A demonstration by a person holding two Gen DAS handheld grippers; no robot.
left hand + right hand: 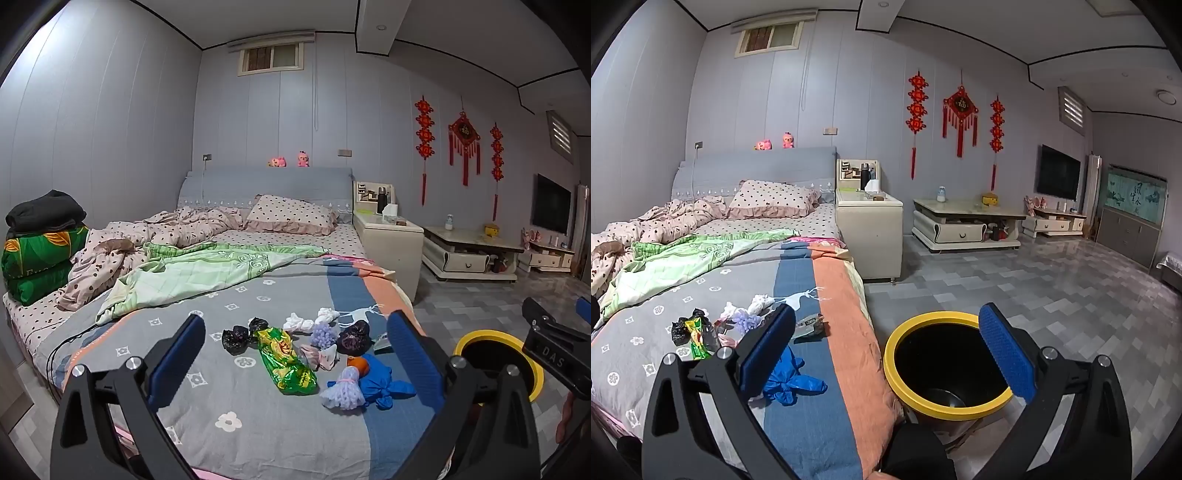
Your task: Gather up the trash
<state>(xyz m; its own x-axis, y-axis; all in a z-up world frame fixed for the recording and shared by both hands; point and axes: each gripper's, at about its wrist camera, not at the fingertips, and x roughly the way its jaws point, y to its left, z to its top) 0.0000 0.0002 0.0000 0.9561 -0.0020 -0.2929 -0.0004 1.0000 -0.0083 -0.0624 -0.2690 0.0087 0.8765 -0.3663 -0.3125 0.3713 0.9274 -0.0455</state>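
Overall, the scene is a bed [258, 295] with a grey flower-print cover, a trash pile on its near end, and a yellow-rimmed black bin [945, 369] on the tiled floor just off the bed's right edge.

Surroundings: a crumpled green quilt [207, 269] lies at 11 o'clock of the pile, a polka-dot pillow [291, 216] further back at 12. A cream nightstand [871, 229] stands at 12 o'clock of the bin, a low coffee table [964, 225] at 1 o'clock. A thin black cable [62, 347] trails over the bed's left side, well apart from the pile.

Left gripper [295, 354]: jaws spread wide, nothing between them; it hovers above the pile, which shows in the gap between its blue pads. Right gripper [886, 354]: jaws likewise wide and empty — its left finger covers part of the pile, its right finger overlaps the bin rim at 3 o'clock.

Trash, left wrist view: a green-and-yellow foil wrapper [286, 360], long and crinkled, at centre; a blue glove [384, 380], knotted, at 4 o'clock of it, touching a lilac foam fruit net [343, 391]; a second lilac net [324, 334] at 1 o'clock; black crumpled bags [236, 339] at 10 o'clock; white tissue wads [299, 323] at 12 — all lying loose on the cover. An orange item beside the glove is too small to identify.
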